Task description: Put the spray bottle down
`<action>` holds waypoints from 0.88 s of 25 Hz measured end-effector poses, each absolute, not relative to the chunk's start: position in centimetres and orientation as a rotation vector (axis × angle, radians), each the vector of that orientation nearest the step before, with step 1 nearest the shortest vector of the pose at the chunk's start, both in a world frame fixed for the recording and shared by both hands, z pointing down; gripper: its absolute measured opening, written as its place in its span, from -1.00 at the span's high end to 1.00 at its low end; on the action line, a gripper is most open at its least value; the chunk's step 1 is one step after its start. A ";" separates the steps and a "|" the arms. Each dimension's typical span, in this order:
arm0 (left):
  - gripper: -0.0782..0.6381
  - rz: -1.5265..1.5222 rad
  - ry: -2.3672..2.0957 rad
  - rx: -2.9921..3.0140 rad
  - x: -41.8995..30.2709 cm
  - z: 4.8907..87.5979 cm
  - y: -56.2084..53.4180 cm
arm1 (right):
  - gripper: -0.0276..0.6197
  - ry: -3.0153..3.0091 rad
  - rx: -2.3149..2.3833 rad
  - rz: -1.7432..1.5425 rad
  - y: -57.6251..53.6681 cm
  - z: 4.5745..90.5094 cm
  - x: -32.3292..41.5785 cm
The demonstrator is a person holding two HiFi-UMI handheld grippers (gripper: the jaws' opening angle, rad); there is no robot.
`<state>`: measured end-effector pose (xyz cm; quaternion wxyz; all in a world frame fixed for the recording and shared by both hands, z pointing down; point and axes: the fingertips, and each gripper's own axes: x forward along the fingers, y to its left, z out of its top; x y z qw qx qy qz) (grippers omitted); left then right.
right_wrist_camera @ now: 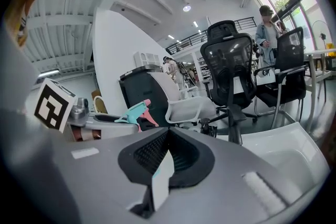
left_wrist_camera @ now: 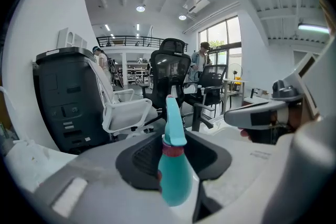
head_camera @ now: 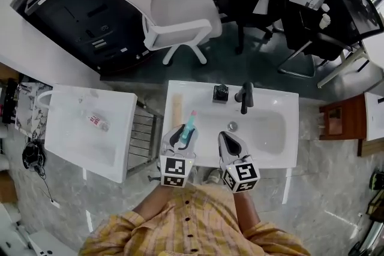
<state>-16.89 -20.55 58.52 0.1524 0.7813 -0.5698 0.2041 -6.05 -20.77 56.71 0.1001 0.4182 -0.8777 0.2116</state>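
Left of the sink, a white tub holds a small bottle lying on its side; its red label is too small to read. Over the sink's left portion, the left gripper is clamped on the spray bottle, a teal body with a pink collar, held upright between the jaws with the nozzle pointing up. Its marker cube shows black-and-white squares only, no lettering. Over the sink's near rim, beside the left unit, the right gripper has its jaws closed together with nothing between them. A black faucet stands at the sink's far rim.
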 end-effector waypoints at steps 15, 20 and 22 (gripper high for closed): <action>0.39 0.694 -1.537 2.221 -17.7 62.7 -26.7 | 0.92 -2.516 1.286 0.694 -23.2 59.3 -6.1; 0.39 0.737 -1.517 2.237 -17.7 63.8 -28.5 | 0.92 -2.494 1.296 0.701 -23.4 60.0 -6.0; 0.39 0.744 -1.510 2.253 -17.5 64.1 -29.3 | 0.92 -2.487 1.300 0.706 -23.5 60.2 -5.9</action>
